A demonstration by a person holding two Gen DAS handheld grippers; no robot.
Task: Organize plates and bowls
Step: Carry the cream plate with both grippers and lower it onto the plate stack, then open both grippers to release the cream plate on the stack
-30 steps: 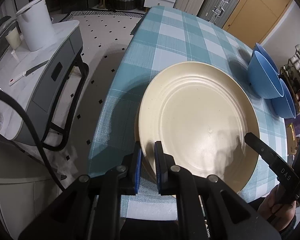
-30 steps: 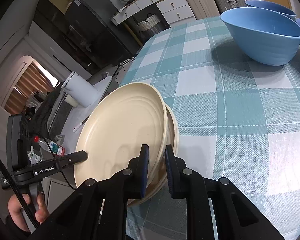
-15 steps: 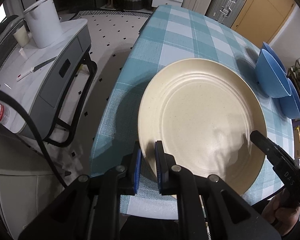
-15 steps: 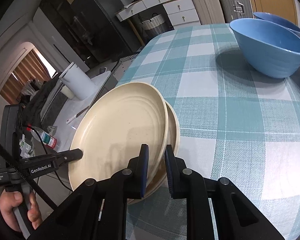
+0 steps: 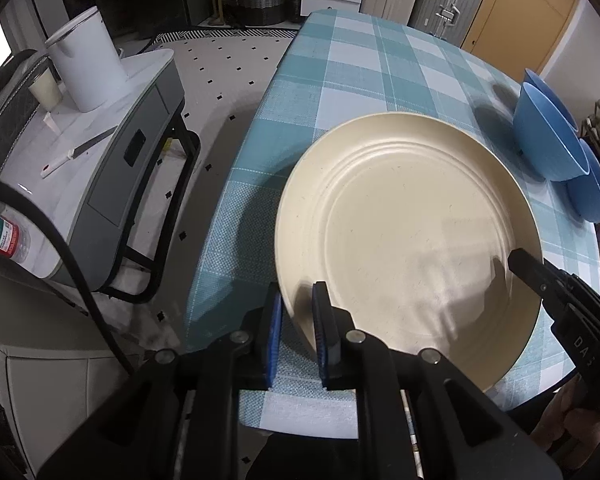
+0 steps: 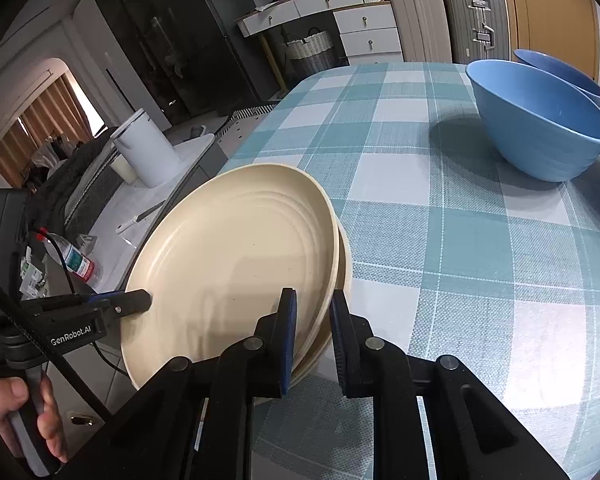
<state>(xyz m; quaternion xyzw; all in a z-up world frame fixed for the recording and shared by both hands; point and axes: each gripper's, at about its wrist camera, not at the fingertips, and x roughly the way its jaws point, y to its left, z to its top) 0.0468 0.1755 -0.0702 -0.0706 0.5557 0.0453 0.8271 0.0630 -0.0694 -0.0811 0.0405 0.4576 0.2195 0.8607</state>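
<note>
The table (image 5: pixel 364 64) wears a teal and white checked cloth and stands on a white tiled floor (image 5: pixel 220 64) with small black marks. At its near edge, two cream plates (image 6: pixel 236 264) lie stacked, and the upper one is tilted up on its left side.

The left gripper (image 5: pixel 296 312) has its jaws nearly closed on the near-left rim of the upper plate. The right gripper (image 6: pixel 312 312) clamps the right rim of the stack, with both plate rims between its pads. A hand (image 6: pixel 24 412) holds the handle of the left gripper.

Blue bowls (image 6: pixel 540 124) stand at the far right edge of the table, well apart from the plates.

Left of the table stands a grey side cart (image 5: pixel 112 152) with a white canister (image 5: pixel 86 68), a small cup (image 5: pixel 44 90) and a knife (image 5: pixel 78 152) on top. A plastic bottle (image 5: pixel 2 236) lies at the cart's near end. Behind the table are a white drawer unit (image 6: pixel 364 28), a woven basket (image 6: pixel 310 50), two suitcases (image 6: pixel 448 16) and a wooden door (image 6: pixel 556 12).
</note>
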